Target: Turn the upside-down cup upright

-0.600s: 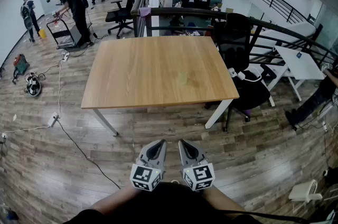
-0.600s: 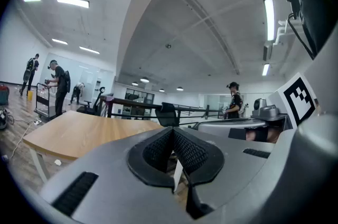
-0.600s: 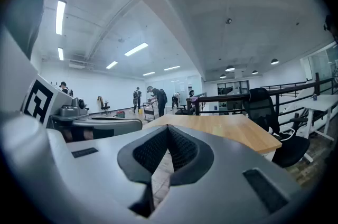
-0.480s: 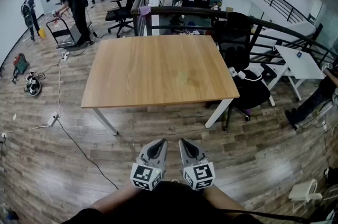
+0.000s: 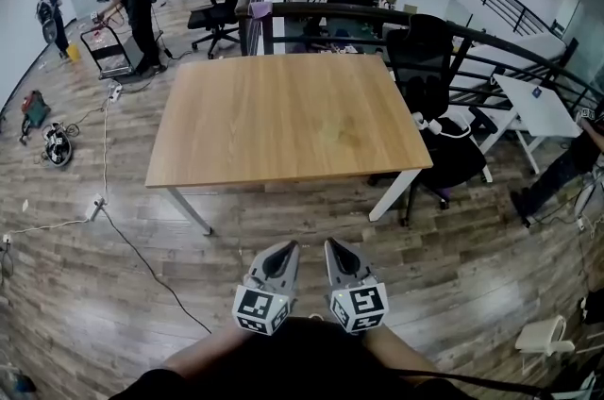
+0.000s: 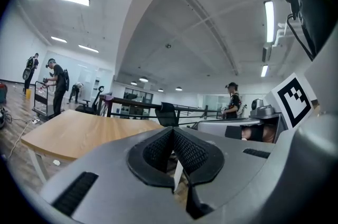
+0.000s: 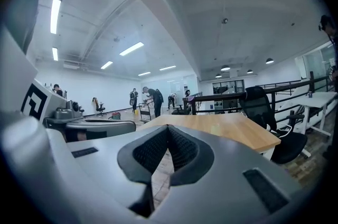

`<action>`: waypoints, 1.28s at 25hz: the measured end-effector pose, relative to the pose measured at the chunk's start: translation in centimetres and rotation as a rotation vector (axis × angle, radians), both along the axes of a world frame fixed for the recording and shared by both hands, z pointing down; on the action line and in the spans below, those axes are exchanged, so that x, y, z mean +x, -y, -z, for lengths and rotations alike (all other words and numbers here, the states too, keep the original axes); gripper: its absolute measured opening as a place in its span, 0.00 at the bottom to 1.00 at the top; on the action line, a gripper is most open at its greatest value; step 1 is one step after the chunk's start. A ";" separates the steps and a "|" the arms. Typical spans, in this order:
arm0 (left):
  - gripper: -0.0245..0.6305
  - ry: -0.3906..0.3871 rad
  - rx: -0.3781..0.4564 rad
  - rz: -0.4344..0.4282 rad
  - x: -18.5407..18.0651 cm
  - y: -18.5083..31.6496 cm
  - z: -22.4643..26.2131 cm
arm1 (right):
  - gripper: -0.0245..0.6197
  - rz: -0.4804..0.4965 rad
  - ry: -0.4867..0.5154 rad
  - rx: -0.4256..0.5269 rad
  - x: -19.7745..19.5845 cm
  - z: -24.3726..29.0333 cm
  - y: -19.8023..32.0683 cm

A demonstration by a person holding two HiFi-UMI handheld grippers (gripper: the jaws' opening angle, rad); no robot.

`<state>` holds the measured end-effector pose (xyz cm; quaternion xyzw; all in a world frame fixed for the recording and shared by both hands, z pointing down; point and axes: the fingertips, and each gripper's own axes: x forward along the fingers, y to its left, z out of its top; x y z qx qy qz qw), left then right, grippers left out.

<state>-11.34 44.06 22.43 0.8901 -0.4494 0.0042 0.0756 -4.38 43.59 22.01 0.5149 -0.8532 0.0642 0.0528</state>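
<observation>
No cup shows in any view. A bare wooden table [image 5: 283, 120] stands ahead of me on white legs. Both grippers are held close to my body, well short of the table's near edge. My left gripper [image 5: 281, 258] is shut with nothing between its jaws, and my right gripper [image 5: 338, 256] beside it is shut and empty too. In the left gripper view the black ridged pads [image 6: 182, 150] meet, with the table [image 6: 74, 133] beyond them. In the right gripper view the pads [image 7: 179, 146] are likewise pressed together, and the table [image 7: 227, 128] lies ahead.
A black office chair [image 5: 434, 120] stands at the table's right side, next to a dark railing [image 5: 491, 44]. A cable [image 5: 142, 261] runs across the wooden floor at the left. Several people [image 5: 123, 7] and a cart are at the far left. A white table [image 5: 538, 110] stands at the right.
The head view has shifted a little closer to the table. Both grippers stay shut, side by side near my body.
</observation>
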 end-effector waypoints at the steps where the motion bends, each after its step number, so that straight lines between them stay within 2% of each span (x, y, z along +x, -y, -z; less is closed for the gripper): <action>1: 0.05 0.000 0.000 0.001 -0.3 0.1 -0.1 | 0.06 -0.010 0.016 0.000 0.0 -0.1 0.1; 7: 0.05 0.007 -0.032 0.004 -1.9 0.7 -1.9 | 0.06 -0.063 0.070 -0.033 -0.3 -1.9 0.8; 12: 0.05 0.013 -0.070 0.012 -2.2 3.6 -3.5 | 0.06 -0.081 0.066 -0.047 0.3 -3.0 4.2; 18: 0.05 0.028 -0.094 0.034 -0.4 11.4 -5.0 | 0.06 -0.093 0.081 -0.068 2.9 -4.8 12.0; 28: 0.05 0.067 -0.111 0.071 7.2 27.7 -5.1 | 0.06 0.007 0.044 -0.078 8.4 -5.4 28.7; 32: 0.05 0.105 -0.110 0.109 8.9 32.6 -5.5 | 0.06 0.049 0.009 -0.125 10.0 -6.7 33.8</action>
